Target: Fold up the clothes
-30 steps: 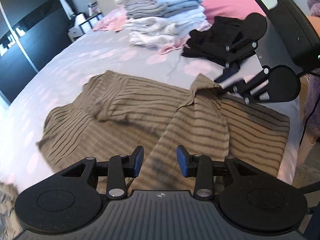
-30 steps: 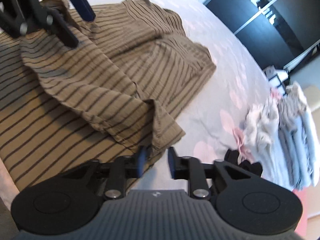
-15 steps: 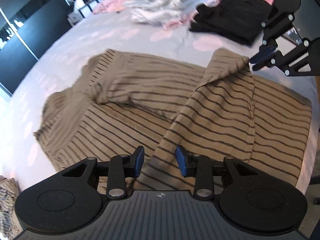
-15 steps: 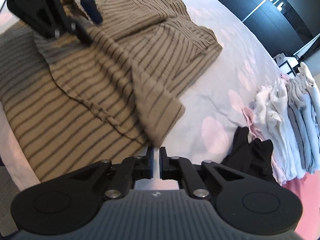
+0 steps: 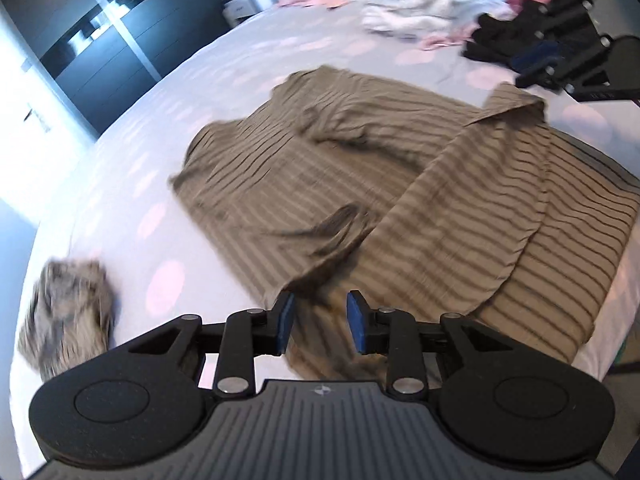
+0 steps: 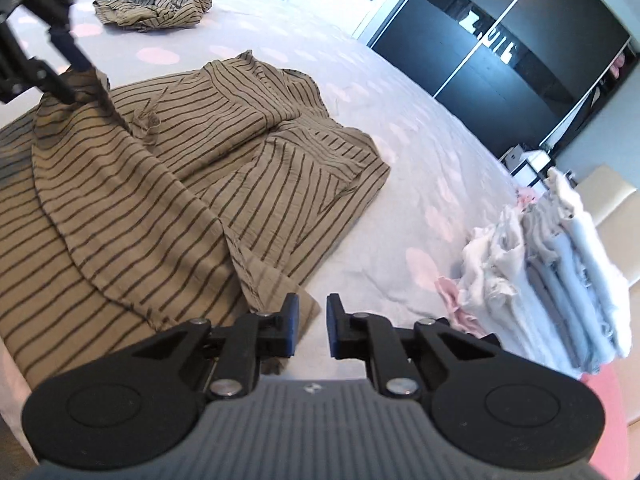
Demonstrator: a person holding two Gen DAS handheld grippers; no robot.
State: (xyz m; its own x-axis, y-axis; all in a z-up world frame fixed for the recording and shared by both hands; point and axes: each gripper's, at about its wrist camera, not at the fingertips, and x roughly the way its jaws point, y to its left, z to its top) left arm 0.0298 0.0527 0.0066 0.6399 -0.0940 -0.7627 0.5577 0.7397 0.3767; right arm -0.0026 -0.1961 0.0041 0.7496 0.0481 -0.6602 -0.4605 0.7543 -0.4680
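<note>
A wide bed (image 6: 400, 152) with a pale dotted cover fills the room in front of dark wardrobe doors (image 6: 520, 40). One large brown striped shirt (image 5: 440, 208) lies spread across the near half of the bed, one side flap folded over its middle. At the far edge stands one stack of folded pale clothes (image 6: 560, 272), with one dark garment (image 5: 496, 44) beside it, and one crumpled striped garment (image 6: 156, 4) lies well apart on the cover. The left gripper (image 5: 319, 322) tilts down over the shirt's near hem; its jaws have just been closing, with shirt cloth between them, not visibly pinched. The right gripper (image 6: 313, 330) tilts down at the shirt's corner, its jaws narrowly apart, just opening, holding nothing.
</note>
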